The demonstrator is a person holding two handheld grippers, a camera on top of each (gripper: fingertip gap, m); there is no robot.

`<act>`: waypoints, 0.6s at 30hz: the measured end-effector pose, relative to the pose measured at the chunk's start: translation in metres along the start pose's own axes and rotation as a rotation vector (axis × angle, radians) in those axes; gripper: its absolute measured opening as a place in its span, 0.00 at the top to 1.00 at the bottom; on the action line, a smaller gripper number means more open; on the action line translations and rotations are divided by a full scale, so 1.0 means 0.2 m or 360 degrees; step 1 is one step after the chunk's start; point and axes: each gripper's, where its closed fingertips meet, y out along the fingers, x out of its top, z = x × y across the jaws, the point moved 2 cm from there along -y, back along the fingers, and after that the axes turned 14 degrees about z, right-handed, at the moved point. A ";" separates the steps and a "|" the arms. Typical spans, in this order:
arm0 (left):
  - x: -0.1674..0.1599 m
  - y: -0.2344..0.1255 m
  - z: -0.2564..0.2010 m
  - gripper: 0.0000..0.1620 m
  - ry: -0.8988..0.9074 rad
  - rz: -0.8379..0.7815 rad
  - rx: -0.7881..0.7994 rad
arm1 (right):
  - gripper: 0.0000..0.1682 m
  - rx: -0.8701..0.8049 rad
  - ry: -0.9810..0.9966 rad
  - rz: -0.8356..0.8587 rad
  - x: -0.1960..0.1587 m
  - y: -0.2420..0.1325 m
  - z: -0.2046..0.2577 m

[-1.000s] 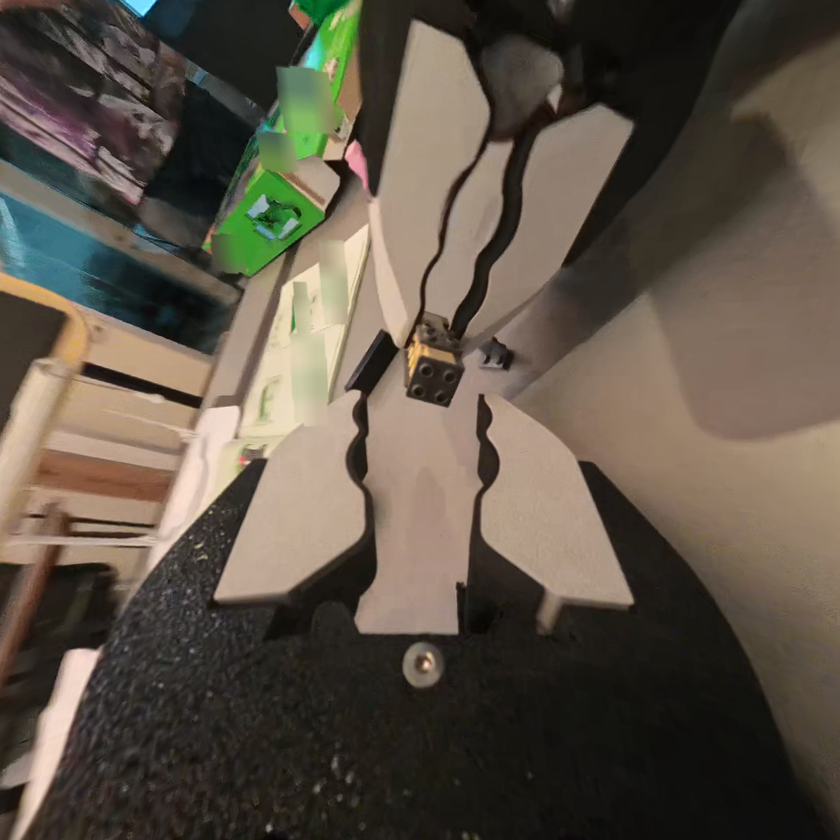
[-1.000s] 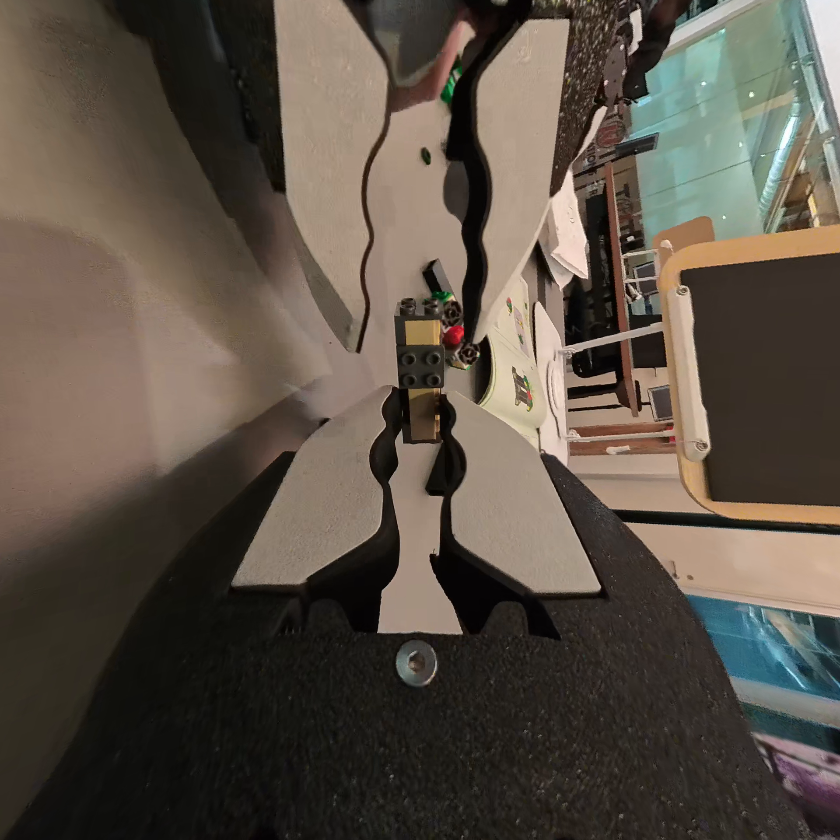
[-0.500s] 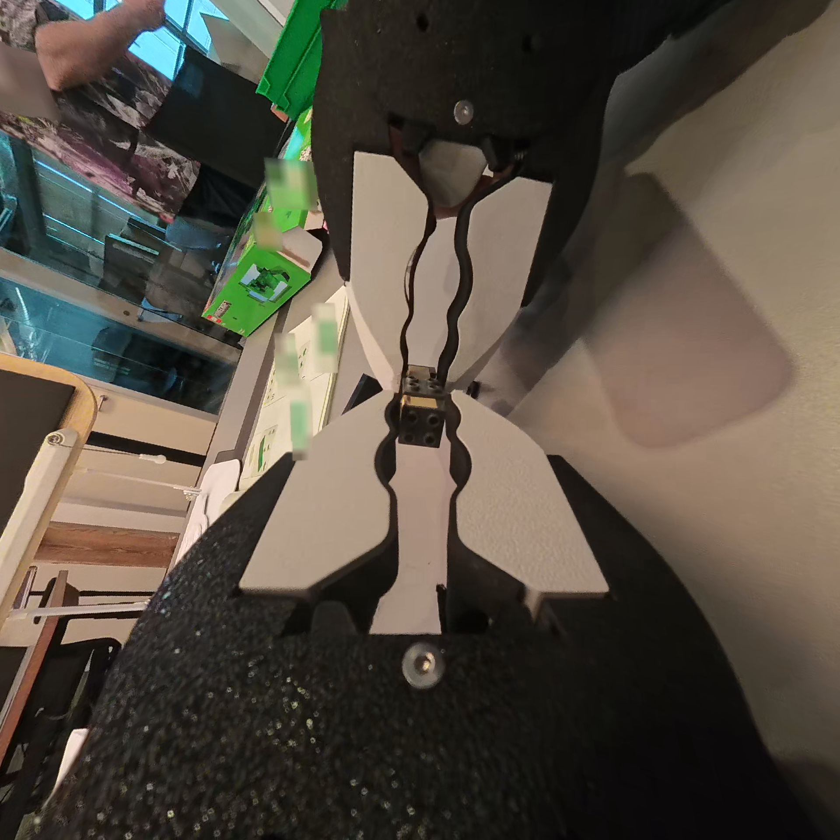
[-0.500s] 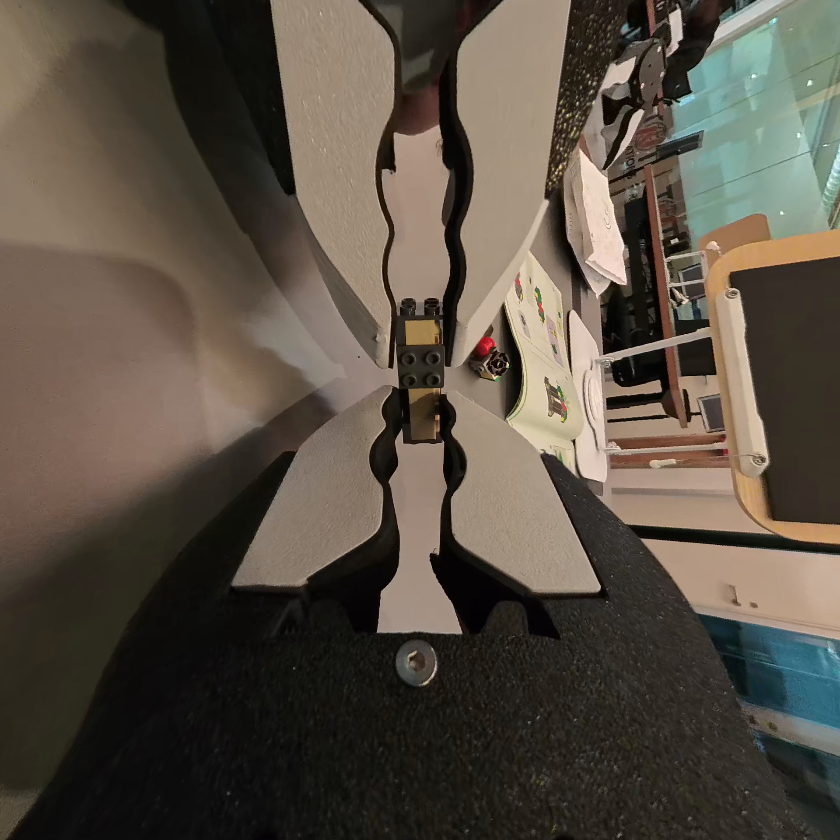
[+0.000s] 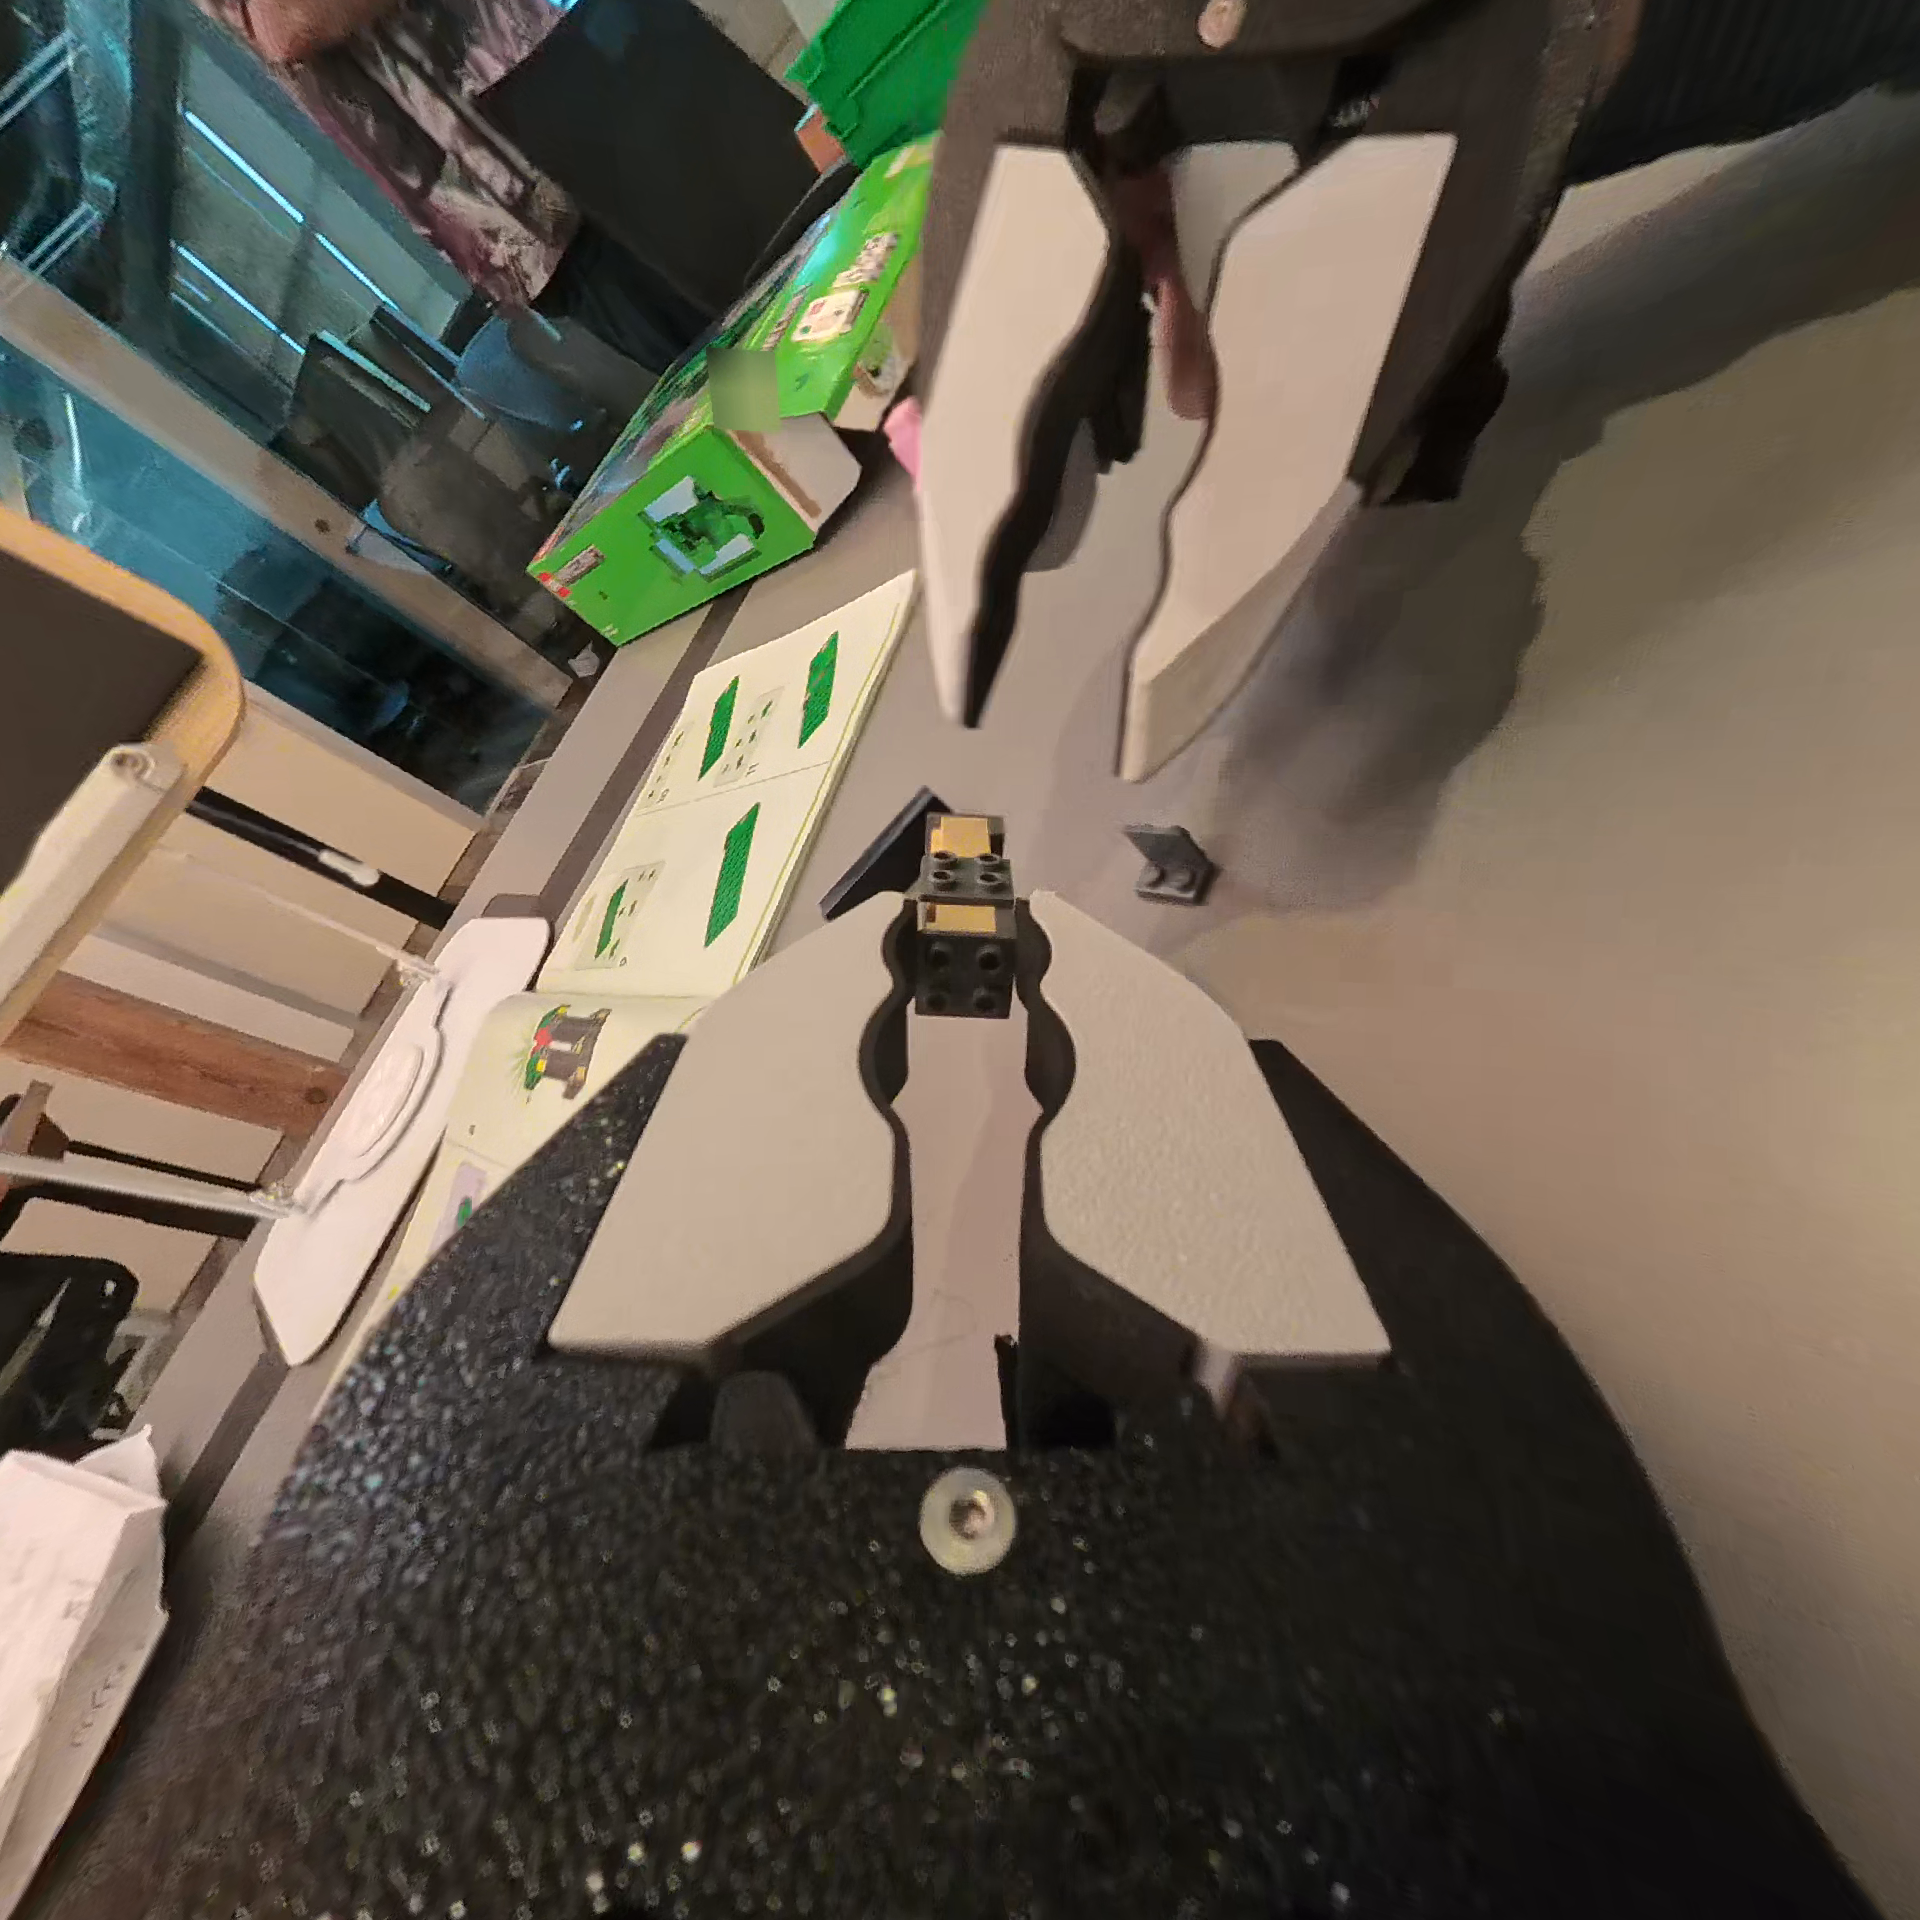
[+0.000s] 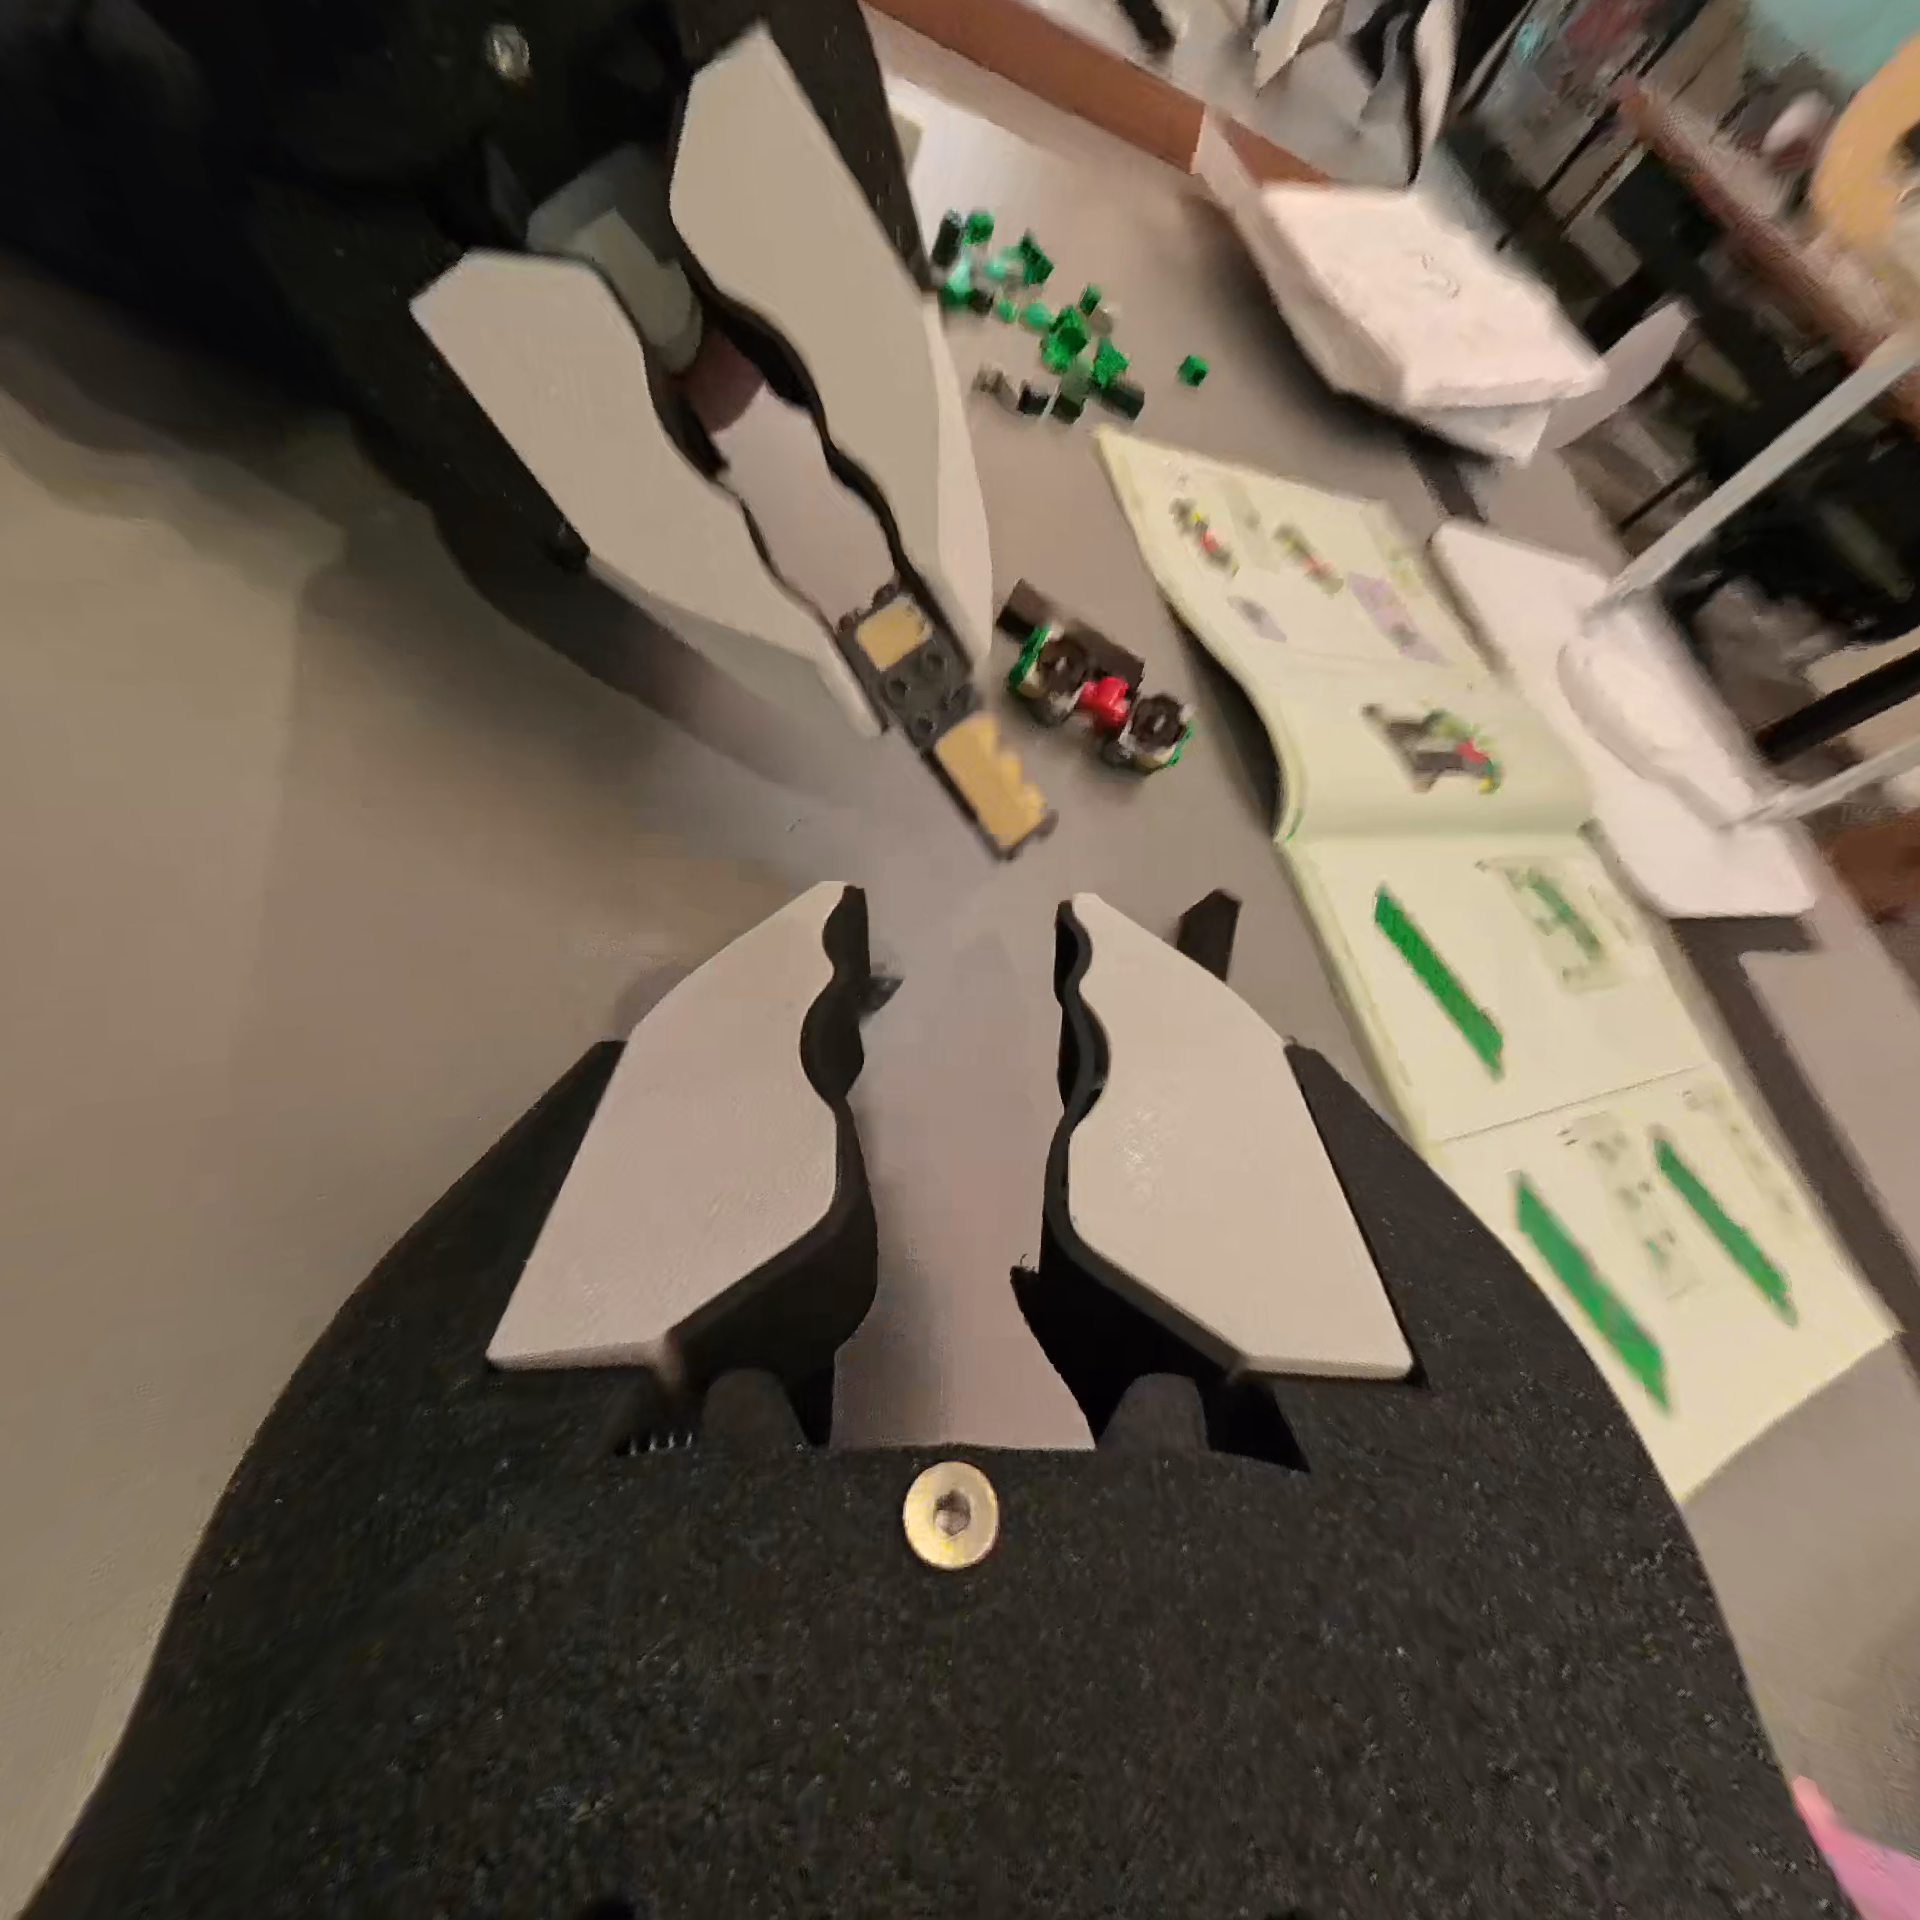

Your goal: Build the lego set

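A small black and gold brick assembly (image 5: 961,878) is held off the grey table (image 5: 1558,1039) in my left gripper (image 5: 966,925), which is shut on its black end. In the right wrist view the same assembly (image 6: 987,790) sticks out of the left gripper (image 6: 920,681) toward the camera. My right gripper (image 6: 956,904) is open and empty, a short way back from the assembly. In the left wrist view the right gripper (image 5: 1049,743) hangs open above and beyond the assembly.
An open instruction booklet (image 6: 1455,883) lies to the right, with a small build with a red part (image 6: 1101,701) beside it. Loose green bricks (image 6: 1049,322) lie farther back. A dark grey piece (image 5: 1169,873), a black piece (image 5: 873,868) and a green box (image 5: 707,520) are on the table. Tip to tip, the grippers are about 4 centimetres apart.
My left gripper closed on the assembly. My right gripper let go of it, opened and drew back. Both views swung to show more of the table.
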 end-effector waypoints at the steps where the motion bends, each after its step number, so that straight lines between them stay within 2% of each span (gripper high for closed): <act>1: 0.00 0.00 0.01 0.89 -0.0036 -0.0013 0.0007 | 0.80 0.0087 0.0045 0.0058 -0.03 0.01 0.02; 5: -0.01 -0.01 0.04 0.89 -0.0130 -0.0050 0.0003 | 0.81 0.0271 0.0122 0.0208 -0.10 0.06 0.07; 11: -0.01 0.00 0.04 0.89 -0.0148 -0.0062 -0.0035 | 0.84 0.0299 0.0141 0.0209 -0.09 0.09 0.09; 14: -0.02 0.01 0.03 0.89 -0.0139 -0.0063 -0.0045 | 0.90 0.0318 0.0166 0.0214 -0.09 0.10 0.09; 18: -0.01 0.01 0.02 0.89 -0.0151 -0.0088 -0.0073 | 0.90 0.0346 0.0171 0.0238 -0.10 0.08 0.09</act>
